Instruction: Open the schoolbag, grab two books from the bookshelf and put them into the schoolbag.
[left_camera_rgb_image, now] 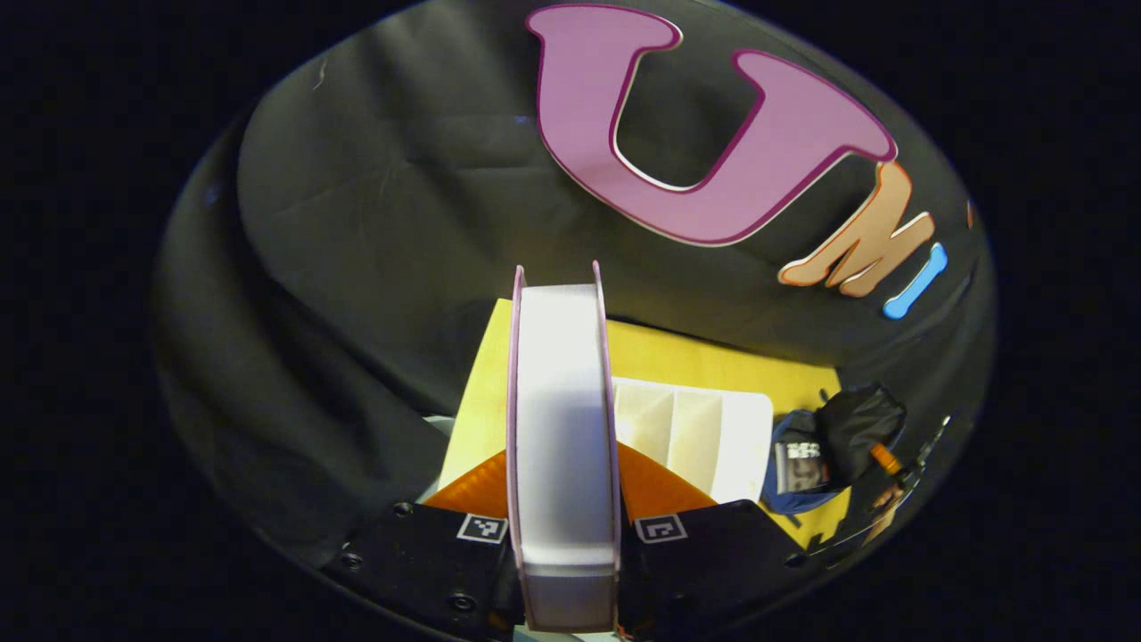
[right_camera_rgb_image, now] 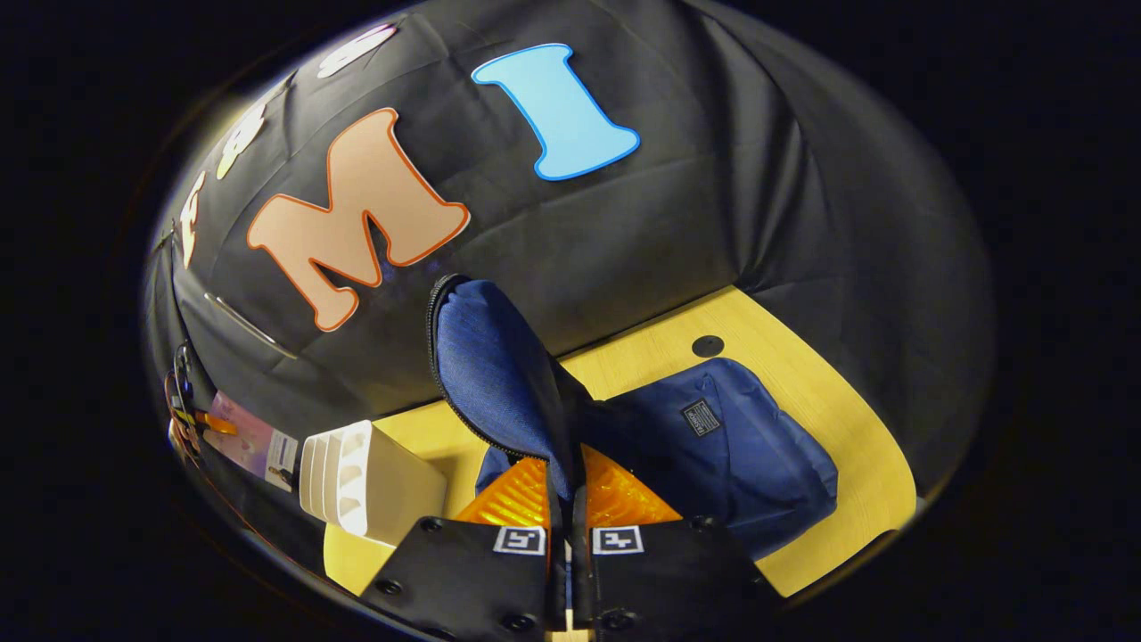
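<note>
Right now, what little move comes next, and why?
Probably carry the book over toward the schoolbag. The left gripper is shut on the book, lifted away from the white bookshelf, and the right gripper holds the bag's flap up, so the bag looks open.

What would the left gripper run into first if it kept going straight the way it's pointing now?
Probably the black cloth booth wall, though depth is unclear. The left gripper holds a thick white-paged book that would meet it first.

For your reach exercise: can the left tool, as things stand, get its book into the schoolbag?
Probably yes: the right tool holds the schoolbag's flap lifted, and the left tool grips the book above the table.
</note>
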Demonstrator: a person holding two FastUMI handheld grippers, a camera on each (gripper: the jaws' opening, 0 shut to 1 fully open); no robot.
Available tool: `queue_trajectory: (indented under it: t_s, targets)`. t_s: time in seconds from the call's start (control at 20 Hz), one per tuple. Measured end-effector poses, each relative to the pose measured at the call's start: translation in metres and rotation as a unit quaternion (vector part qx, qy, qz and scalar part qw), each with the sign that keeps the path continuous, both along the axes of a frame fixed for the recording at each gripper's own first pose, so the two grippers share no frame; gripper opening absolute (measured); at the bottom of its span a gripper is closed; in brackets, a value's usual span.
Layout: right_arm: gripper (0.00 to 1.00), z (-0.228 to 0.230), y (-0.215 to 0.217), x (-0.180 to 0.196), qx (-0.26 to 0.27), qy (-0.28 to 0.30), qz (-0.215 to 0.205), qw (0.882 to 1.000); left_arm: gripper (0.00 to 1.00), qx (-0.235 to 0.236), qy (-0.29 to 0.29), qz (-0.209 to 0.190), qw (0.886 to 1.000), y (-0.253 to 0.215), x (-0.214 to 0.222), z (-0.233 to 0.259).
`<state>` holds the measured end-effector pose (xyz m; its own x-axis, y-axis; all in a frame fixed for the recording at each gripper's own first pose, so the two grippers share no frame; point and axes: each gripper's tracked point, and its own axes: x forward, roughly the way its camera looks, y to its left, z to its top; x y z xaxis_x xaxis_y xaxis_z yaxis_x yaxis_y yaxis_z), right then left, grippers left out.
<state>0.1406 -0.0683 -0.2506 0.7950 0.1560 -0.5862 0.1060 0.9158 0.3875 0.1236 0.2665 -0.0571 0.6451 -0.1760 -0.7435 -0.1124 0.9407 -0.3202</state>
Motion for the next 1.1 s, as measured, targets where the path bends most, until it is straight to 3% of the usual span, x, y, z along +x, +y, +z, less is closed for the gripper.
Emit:
queue_trajectory:
  t_s: [0.2, 0.4, 0.8, 1.1]
  targets:
    - [0.05, 0.001, -0.001, -0.003, 0.004, -0.001, -0.003, 1.0, 0.37, -0.079, -0.018, -0.002, 0.997, -0.031, -0.005, 0.012]
    - [0.06, 0.001, 0.0, -0.008, -0.012, 0.001, 0.007, 1.0, 0.37, -0.163, -0.032, -0.013, 0.986, -0.069, -0.002, 0.023]
    - [0.06, 0.008, -0.003, -0.011, -0.019, 0.0, 0.009, 1.0, 0.37, -0.252, -0.054, -0.038, 0.966, -0.152, -0.004, 0.027]
    - [0.07, 0.009, -0.006, -0.014, -0.019, -0.003, 0.013, 1.0, 0.37, -0.312, -0.057, -0.029, 0.948, -0.205, 0.003, 0.015]
